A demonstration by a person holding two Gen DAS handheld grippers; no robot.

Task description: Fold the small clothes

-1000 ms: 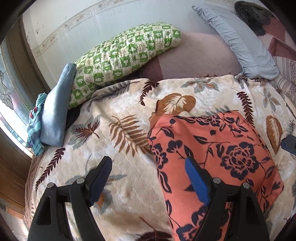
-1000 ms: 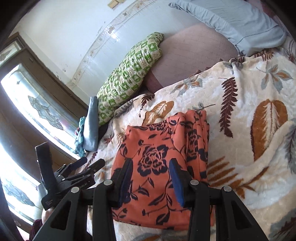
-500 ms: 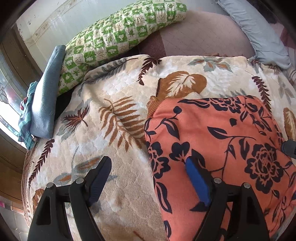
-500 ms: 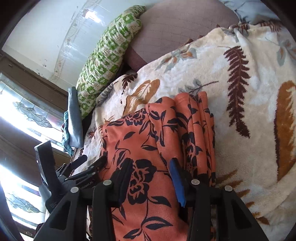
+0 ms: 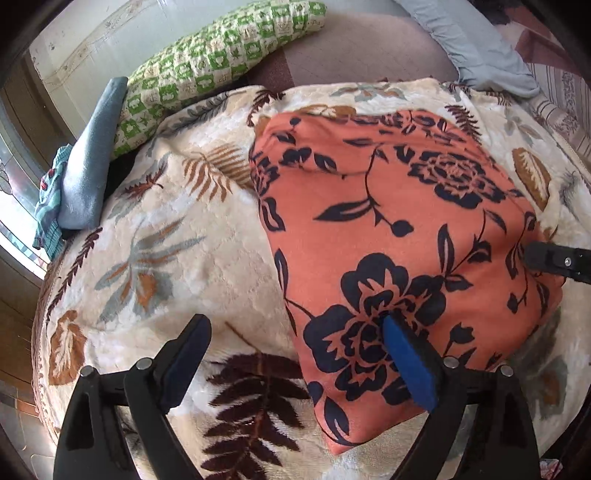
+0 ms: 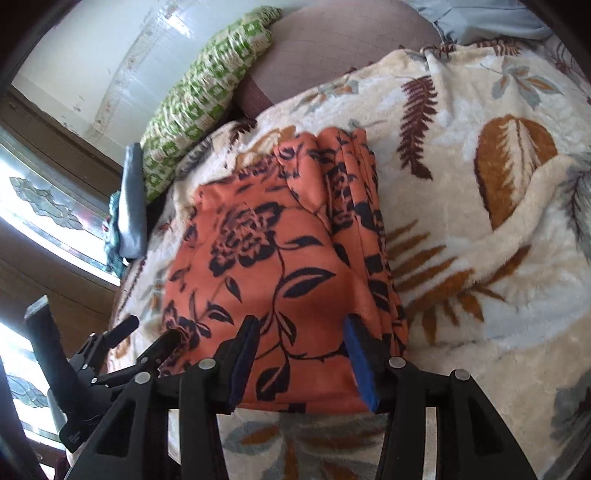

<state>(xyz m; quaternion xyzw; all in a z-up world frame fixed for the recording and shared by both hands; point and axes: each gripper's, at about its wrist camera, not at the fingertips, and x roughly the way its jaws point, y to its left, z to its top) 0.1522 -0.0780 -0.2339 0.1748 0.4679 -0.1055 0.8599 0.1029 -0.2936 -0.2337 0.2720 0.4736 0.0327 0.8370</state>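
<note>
Left gripper [image 5: 295, 350] spreading wide over a folded orange floral garment [image 5: 399, 229].
Nothing is held; the garment lies on a leaf-print blanket [image 5: 177, 258]. Right gripper [image 6: 301, 345], half open, straddles its near edge without visibly gripping.

Both wrist cameras look steeply down, close over the bed, sharing the orange floral garment [image 5: 388, 229] [image 6: 280, 266].

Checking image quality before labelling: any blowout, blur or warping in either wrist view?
Left wrist: the window at the left edge is blown out, the floral blanket bulges with fisheye, the orange floral garment is sharp. Right wrist: window panes overexposed, glare on the white wall, green checked pillow slightly smeared, corners black.
</note>
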